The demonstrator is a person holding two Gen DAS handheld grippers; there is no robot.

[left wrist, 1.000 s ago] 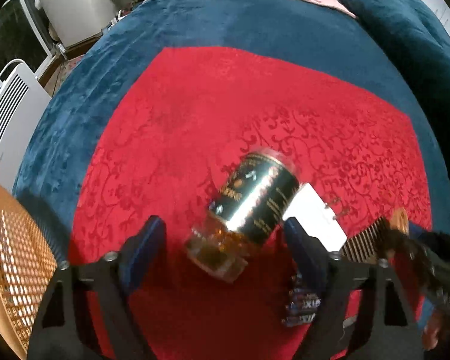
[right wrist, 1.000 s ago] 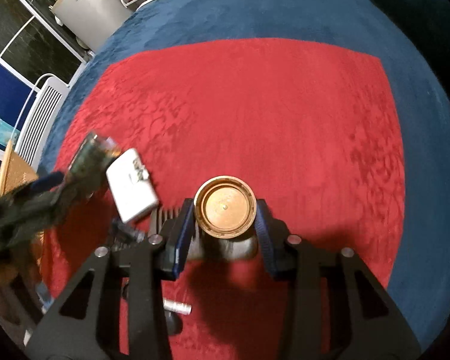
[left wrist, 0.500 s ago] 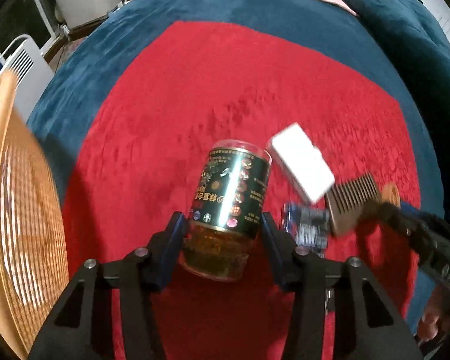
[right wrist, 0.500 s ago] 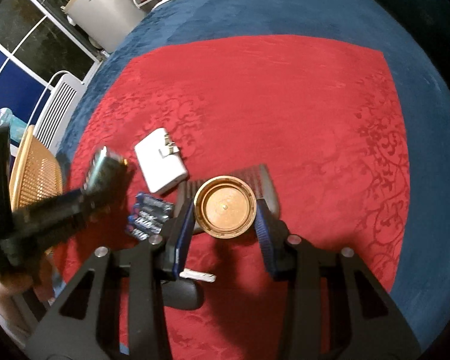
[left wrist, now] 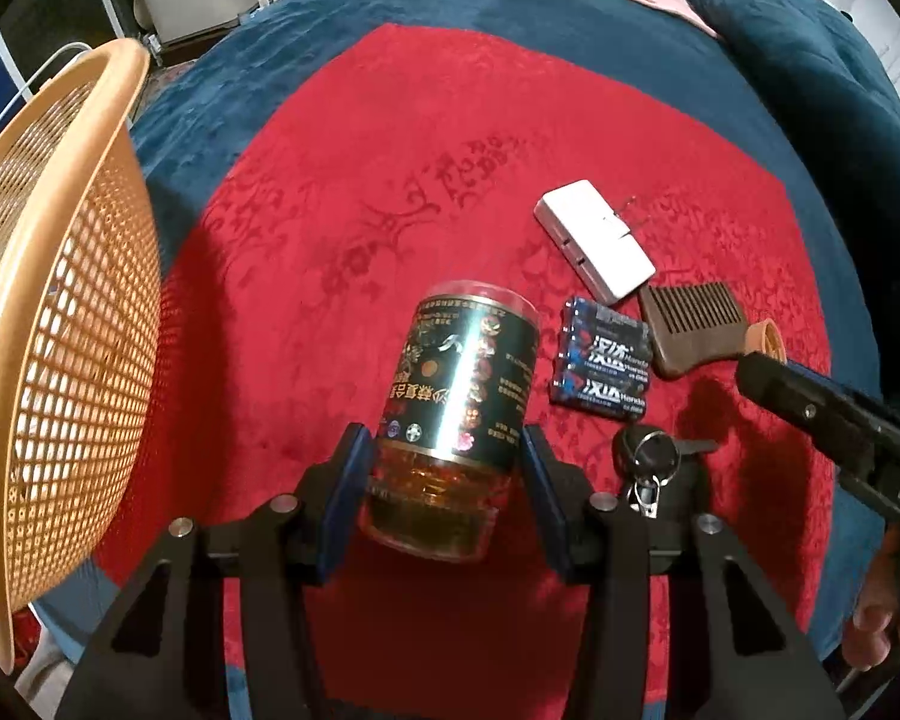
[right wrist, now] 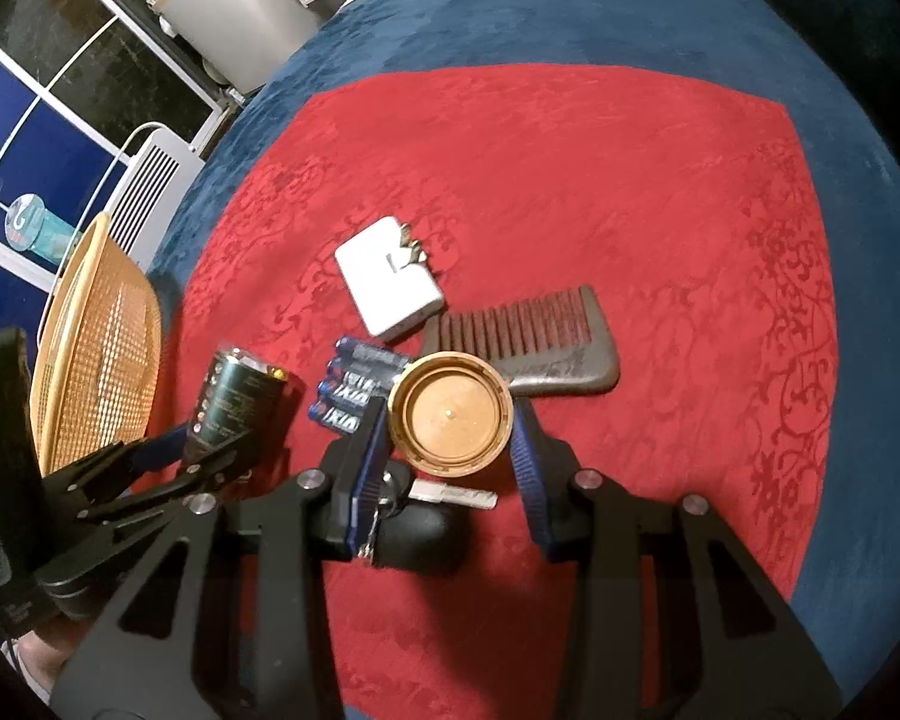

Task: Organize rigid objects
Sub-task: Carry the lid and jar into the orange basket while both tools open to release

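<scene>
Basket (left wrist: pixel 60 300) at left; charger (left wrist: pixel 594 240), batteries (left wrist: pixel 603 366), comb (left wrist: pixel 690 324), keys (left wrist: pixel 648 468) grouped on cloth (left wrist: pixel 390 180). Jar (left wrist: pixel 456 414) is clamped by the down-tilted left gripper (left wrist: pixel 444 492); lid (right wrist: pixel 450 414) is clamped by the right gripper (right wrist: pixel 444 456).

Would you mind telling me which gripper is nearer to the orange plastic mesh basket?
Left. The left gripper, shut on the dark green jar, is beside the orange plastic mesh basket. The right gripper, holding the brown round lid, is farther off, beyond the jar.
</scene>
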